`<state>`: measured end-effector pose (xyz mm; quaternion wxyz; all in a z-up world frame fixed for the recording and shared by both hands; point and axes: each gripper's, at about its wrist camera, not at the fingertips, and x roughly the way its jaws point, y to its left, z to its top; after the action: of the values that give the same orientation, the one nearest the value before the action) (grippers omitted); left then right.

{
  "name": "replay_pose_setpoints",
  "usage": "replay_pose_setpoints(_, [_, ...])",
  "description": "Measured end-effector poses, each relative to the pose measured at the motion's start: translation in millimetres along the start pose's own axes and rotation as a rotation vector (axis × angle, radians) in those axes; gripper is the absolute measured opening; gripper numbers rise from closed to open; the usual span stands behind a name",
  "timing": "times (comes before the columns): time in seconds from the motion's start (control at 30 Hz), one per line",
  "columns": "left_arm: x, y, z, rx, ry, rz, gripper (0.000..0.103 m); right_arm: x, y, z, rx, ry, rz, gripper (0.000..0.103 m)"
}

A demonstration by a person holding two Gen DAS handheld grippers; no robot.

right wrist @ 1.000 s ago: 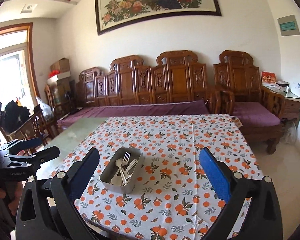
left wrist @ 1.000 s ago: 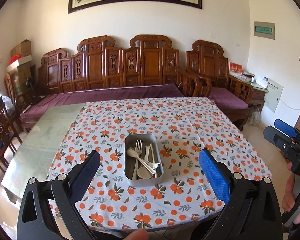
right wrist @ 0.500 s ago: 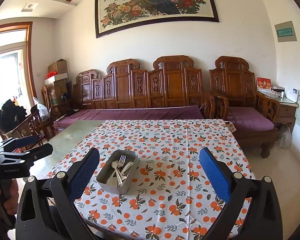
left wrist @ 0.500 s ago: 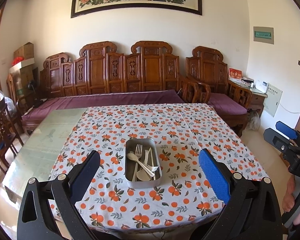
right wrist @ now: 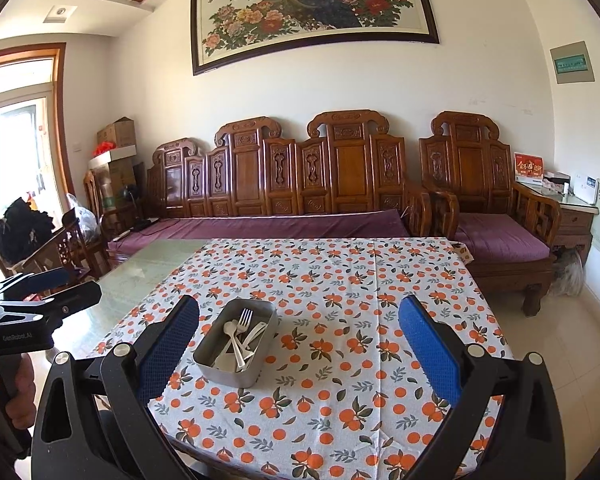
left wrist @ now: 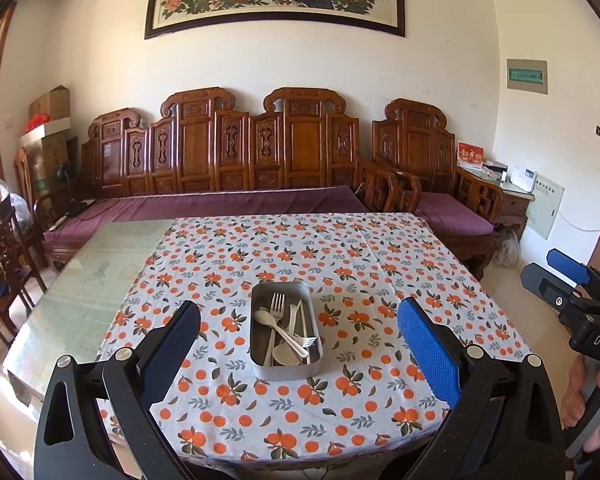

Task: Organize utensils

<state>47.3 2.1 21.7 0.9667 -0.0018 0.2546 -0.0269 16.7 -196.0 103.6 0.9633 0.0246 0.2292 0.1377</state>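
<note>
A metal tray [left wrist: 256, 360] sits on the orange-patterned tablecloth [left wrist: 340, 272] near the table's front. It holds white plastic utensils [left wrist: 286, 330]: a fork, spoons and a knife, lying crossed. The tray also shows in the right wrist view [right wrist: 224, 370] with the utensils [right wrist: 240, 338] inside. My left gripper [left wrist: 300, 344] is open and empty, held back from the table's front edge, facing the tray. My right gripper [right wrist: 300, 344] is open and empty, to the right of the tray; it also shows in the left wrist view [left wrist: 568, 280].
The left part of the table is bare glass [left wrist: 88, 284]. A carved wooden sofa with purple cushions [left wrist: 228, 200] stands behind the table, an armchair [left wrist: 452, 216] at the right. Wooden chairs [left wrist: 4, 264] stand at the left.
Both grippers have pulled back and tilted up, so the table and tray sit lower and farther in both views. Both stay open and empty. The tray has not moved.
</note>
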Motion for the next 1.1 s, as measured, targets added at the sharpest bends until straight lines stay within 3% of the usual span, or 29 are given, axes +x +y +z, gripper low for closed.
replay_pose_setpoints(1.1, [-5.3, -3.6, 2.2, 0.004, -0.01, 0.003, 0.095, -1.0, 5.4, -3.0, 0.0, -0.002, 0.003, 0.101])
